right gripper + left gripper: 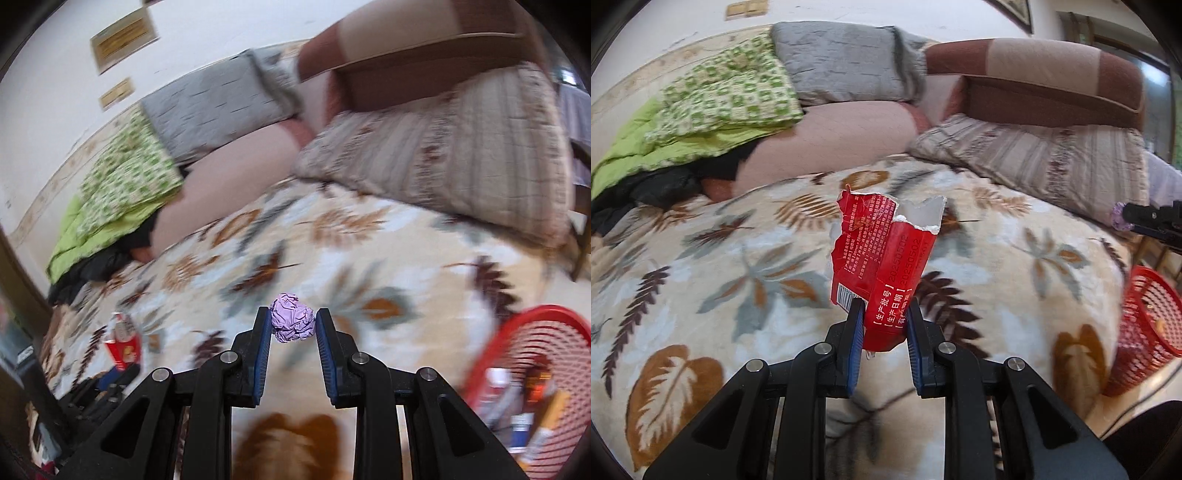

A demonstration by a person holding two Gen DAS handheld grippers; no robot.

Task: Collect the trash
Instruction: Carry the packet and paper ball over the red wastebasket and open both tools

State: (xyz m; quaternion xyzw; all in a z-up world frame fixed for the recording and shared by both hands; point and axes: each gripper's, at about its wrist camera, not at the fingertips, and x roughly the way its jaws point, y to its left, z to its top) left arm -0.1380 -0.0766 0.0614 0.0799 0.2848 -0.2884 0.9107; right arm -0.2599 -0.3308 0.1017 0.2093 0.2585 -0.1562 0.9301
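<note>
Both grippers loaded, held above the leaf-patterned fleece bed blanket. Left gripper: jaws clamped on the lower end of a torn red foil snack wrapper, which stands upright. Right gripper: jaws pinching a crumpled lilac paper ball. Step in hand, as judged: carrying to the bin. The red mesh plastic basket sits at the right, already holding litter. Next: swing each gripper over its rim, then release.

Your torn red wrapper upright, pinched at base, crumpled purple paper ball clamped, red mesh basket part-filled at right
</note>
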